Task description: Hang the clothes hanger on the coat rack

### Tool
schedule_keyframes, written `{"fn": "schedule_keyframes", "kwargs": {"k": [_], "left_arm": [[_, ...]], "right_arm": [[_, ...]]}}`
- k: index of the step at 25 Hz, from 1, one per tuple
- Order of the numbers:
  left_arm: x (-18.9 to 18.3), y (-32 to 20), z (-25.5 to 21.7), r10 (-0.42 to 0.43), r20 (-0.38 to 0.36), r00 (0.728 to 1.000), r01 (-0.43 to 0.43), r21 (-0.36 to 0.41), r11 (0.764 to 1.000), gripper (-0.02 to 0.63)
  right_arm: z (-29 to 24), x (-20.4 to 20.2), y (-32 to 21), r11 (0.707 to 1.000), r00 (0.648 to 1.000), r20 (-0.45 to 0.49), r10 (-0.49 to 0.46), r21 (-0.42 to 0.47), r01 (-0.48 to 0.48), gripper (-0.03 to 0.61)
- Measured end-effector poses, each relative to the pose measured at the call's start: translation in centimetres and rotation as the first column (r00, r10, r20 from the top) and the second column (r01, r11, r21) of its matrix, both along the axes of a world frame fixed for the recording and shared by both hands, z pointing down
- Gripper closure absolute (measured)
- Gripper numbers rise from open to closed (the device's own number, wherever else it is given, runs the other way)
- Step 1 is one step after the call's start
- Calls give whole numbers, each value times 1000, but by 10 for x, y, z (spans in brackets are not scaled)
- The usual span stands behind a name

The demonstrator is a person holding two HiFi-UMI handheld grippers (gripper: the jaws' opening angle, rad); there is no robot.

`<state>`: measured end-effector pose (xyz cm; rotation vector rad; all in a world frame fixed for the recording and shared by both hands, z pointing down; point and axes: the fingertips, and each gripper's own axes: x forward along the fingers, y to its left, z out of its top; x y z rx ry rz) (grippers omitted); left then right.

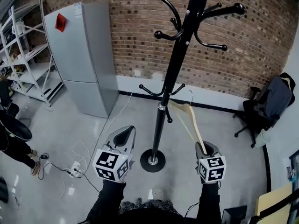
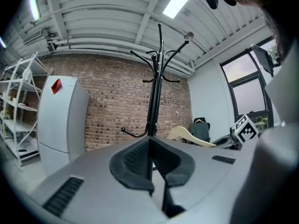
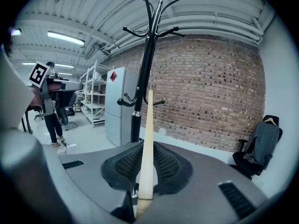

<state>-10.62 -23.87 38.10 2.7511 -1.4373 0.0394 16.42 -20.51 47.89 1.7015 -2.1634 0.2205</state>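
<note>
A tall black coat rack (image 1: 175, 64) stands mid-floor on a round base (image 1: 153, 160), with curved hooks at mid height and at the top. My right gripper (image 1: 205, 147) is shut on one arm of a pale wooden clothes hanger (image 1: 189, 120). The hanger slants up toward the pole, and its wire hook (image 1: 190, 94) is close to the rack's lower hooks. In the right gripper view the hanger (image 3: 148, 120) rises between the pads in front of the rack (image 3: 142, 69). My left gripper (image 1: 125, 135) is shut and empty, left of the base. Its own view shows the rack (image 2: 154, 97) and the hanger (image 2: 189, 135).
A grey fridge (image 1: 84, 55) and metal shelving (image 1: 28, 55) stand at the left against the brick wall. An office chair with a dark jacket (image 1: 268, 104) is at the right. A power strip with cables (image 1: 74, 169) lies on the floor. A person (image 1: 11, 139) is at the far left.
</note>
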Motion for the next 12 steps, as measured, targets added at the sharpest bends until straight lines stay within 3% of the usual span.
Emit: {"fn": "schedule_keyframes", "kwargs": {"k": [12], "left_arm": [[23,-53,-1,-44,21,999,44,-17,999,611]], "right_arm": [[22,6,-71,995,996,16,-86,-50,87,522]]}}
